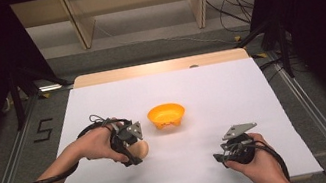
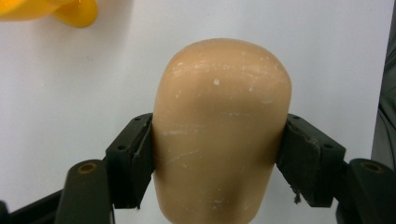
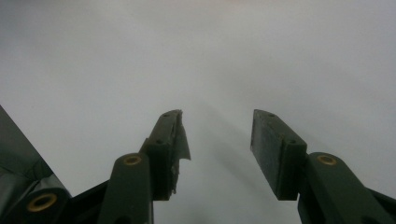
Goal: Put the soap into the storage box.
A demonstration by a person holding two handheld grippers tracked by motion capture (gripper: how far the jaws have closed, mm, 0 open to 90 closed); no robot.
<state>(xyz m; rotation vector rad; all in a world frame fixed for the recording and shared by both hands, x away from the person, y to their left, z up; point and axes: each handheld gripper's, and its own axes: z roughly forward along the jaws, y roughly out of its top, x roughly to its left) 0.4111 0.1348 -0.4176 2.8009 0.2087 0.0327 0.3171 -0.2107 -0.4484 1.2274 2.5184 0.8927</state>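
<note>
Left gripper (image 1: pixel 134 153) has its jaws clenched on a tan egg-shaped thing (image 2: pixel 219 130) – pads pressed against both of its sides. It's sitting over the white desk (image 1: pixel 211 88) toward the near left, closer to the near edge than the far one. An orange bowl (image 1: pixel 166 114) sits just beyond it, around the middle of the desk. Right gripper (image 1: pixel 223 154) is over by the near right corner – jaws released, a clear gap with nothing between them.
</note>
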